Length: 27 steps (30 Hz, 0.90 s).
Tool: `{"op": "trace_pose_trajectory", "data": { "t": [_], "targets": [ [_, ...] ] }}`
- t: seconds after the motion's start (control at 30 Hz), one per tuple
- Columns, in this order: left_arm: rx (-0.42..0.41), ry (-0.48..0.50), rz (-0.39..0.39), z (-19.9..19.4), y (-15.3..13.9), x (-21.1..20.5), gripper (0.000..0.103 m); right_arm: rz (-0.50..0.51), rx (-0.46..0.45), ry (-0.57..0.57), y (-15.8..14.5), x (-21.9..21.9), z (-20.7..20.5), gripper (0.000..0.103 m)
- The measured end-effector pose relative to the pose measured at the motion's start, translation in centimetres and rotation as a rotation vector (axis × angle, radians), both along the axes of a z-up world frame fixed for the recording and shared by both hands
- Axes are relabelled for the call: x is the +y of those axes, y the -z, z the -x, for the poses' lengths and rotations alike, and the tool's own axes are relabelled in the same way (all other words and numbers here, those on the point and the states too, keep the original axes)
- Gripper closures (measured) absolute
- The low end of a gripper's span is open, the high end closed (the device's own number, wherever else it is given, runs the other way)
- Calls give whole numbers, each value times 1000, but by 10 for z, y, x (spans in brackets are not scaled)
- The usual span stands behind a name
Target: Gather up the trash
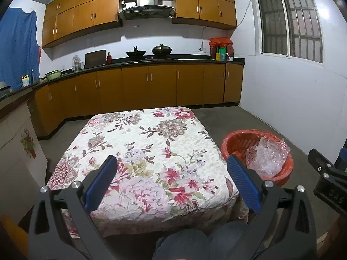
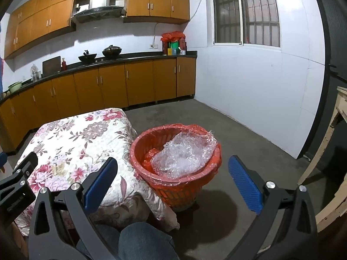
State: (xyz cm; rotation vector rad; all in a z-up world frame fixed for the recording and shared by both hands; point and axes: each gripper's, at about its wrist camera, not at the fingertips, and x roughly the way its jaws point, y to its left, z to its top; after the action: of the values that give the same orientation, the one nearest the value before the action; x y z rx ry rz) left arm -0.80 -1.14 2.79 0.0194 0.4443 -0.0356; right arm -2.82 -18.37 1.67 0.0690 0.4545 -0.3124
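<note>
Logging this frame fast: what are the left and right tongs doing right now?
Left tongs: open, holding nothing, above the floral table.
Right tongs: open, holding nothing, facing the red basket.

One table (image 1: 151, 147), one red bin (image 2: 173, 186), one bubble-wrap wad (image 2: 182, 158), two woks (image 1: 136, 53) on the counter.

Dim indoor light from overhead; the range hood (image 1: 145, 8) casts a shadow below itself. Fisheye bends edges, corners vignette black.
</note>
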Motion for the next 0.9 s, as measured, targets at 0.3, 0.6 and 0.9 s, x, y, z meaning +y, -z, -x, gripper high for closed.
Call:
{"op": "trace_pose_trajectory", "data": {
  "t": [0.3,0.6,0.9],
  "targets": [
    [-3,-11,18,10,-1,5,4,1,-7,6,-3,3,7,2],
    [-7,-10,31,15,-4,7,4,0,-11,-1,-6,5,11,2],
    [-12,-18,31,18,-7,7,4,-2,-11,-5,-6,7,11,2]
  ]
}}
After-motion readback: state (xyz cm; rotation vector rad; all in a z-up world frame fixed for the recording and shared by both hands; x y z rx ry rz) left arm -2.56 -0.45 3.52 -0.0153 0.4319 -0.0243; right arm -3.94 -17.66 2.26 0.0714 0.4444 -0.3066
